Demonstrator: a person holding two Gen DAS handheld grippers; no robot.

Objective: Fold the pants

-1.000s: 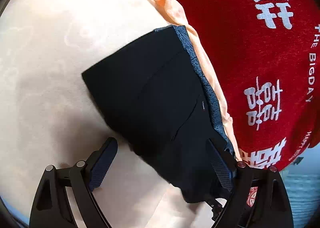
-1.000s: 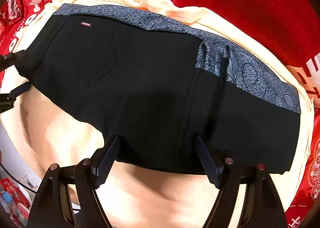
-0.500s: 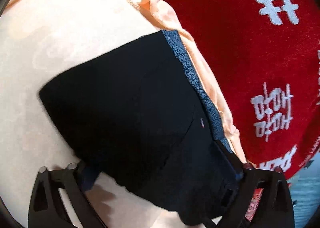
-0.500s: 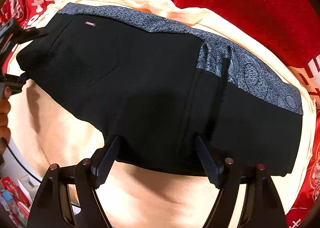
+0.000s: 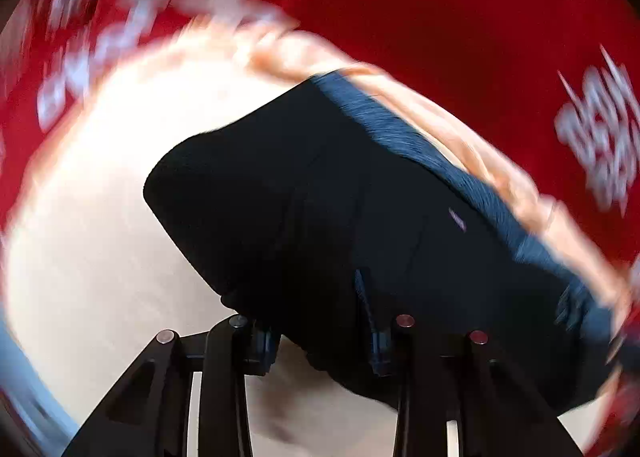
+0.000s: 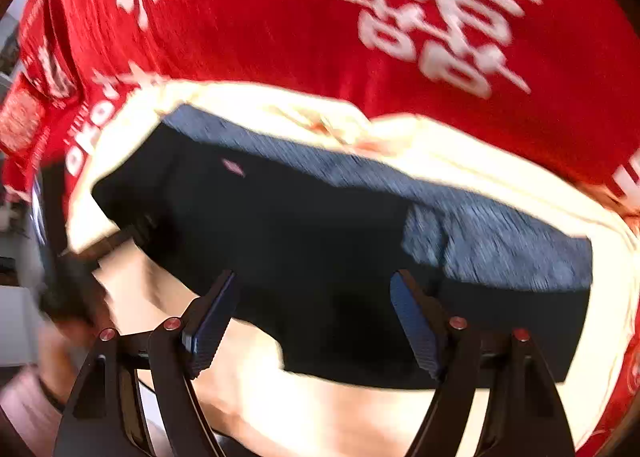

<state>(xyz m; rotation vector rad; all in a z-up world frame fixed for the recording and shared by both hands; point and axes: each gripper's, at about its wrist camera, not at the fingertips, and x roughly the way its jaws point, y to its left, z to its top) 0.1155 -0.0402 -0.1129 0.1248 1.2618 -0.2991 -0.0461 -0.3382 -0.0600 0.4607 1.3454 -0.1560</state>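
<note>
Ideally the fold is carried over level, its edges aligned. Seen from the left wrist, the left gripper (image 5: 320, 331) reaches forward low, fingers clenched on the near edge of the black folded fabric pants (image 5: 320, 217), which lie on a cream cloth (image 5: 100, 237). From the right wrist, the right gripper (image 6: 314, 321) hovers with fingers spread wide astride the pants' (image 6: 312, 257) near edge, gripping nothing.

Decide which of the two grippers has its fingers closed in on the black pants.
The left gripper: its fingers sit close together with the pants bunched between them. The right gripper stands wide open, fingers far apart.
</note>
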